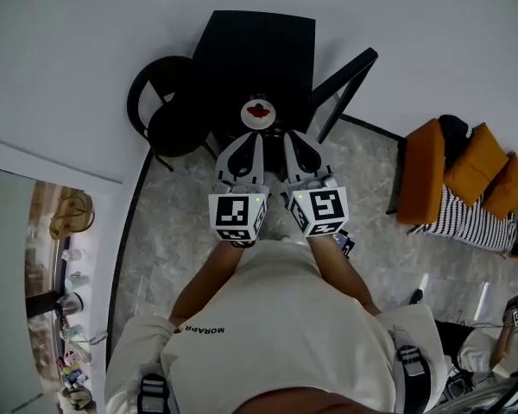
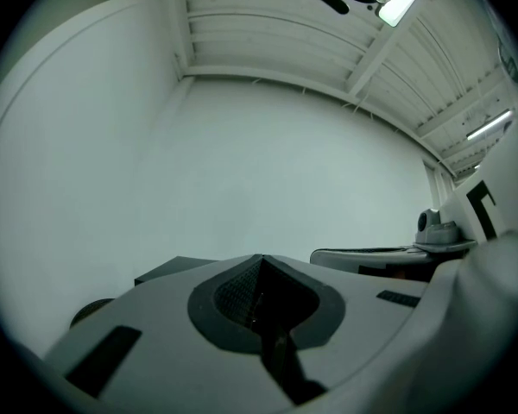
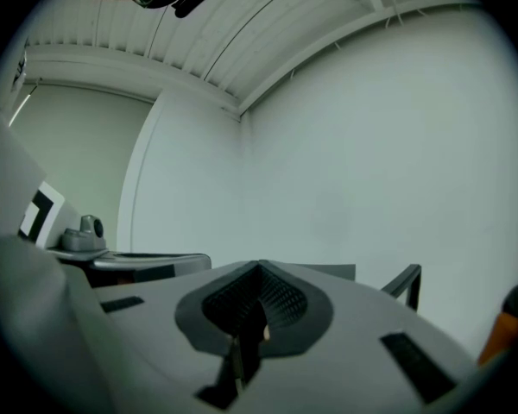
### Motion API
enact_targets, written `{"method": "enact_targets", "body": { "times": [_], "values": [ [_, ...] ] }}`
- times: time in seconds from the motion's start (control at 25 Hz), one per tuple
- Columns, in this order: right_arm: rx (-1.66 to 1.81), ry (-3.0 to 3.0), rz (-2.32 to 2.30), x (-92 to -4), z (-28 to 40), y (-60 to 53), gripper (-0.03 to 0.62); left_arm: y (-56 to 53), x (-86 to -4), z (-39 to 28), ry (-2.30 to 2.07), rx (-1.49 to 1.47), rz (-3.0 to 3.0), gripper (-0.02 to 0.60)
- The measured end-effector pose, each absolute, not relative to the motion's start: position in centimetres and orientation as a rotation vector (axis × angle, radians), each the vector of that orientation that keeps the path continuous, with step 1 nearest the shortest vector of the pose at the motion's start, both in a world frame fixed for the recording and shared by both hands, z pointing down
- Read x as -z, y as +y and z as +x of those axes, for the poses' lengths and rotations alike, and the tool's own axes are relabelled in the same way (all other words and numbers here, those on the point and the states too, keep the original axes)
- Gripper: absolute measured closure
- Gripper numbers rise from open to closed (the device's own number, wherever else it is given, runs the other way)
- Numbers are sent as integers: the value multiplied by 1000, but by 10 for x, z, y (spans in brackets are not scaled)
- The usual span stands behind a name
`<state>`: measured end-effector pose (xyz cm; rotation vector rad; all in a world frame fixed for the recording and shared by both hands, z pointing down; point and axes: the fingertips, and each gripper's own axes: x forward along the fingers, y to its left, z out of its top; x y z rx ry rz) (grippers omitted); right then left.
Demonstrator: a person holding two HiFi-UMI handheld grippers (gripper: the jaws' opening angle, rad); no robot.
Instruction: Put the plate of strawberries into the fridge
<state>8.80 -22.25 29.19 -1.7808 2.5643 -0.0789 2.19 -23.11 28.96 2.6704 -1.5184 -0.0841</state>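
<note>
In the head view a white plate of red strawberries [image 1: 257,111] sits at the near edge of a small black table [image 1: 259,46]. My two grippers are held side by side just short of the plate, both pointing at it. The left gripper [image 1: 252,147] is shut with nothing between its jaws, and so is the right gripper [image 1: 290,147]. In the left gripper view its shut jaws [image 2: 261,307] face a white wall, with the black table [image 2: 168,271] low in the frame. The right gripper view shows its jaws [image 3: 247,316] pressed together. No fridge is in view.
A round black chair [image 1: 168,115] stands left of the table and a black chair frame [image 1: 345,83] right of it. Orange cushions and a striped seat [image 1: 466,179] lie at the right. A glass panel [image 1: 34,266] borders the lower left. The floor is grey marble.
</note>
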Motion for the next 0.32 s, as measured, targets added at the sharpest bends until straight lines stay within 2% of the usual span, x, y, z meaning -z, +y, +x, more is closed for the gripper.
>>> {"method": "enact_targets", "body": {
  "times": [0.32],
  "values": [
    [81,2551,-1789,-292,90,-218,582,-224,-295,25,-1468,101,2633,581]
  ]
}}
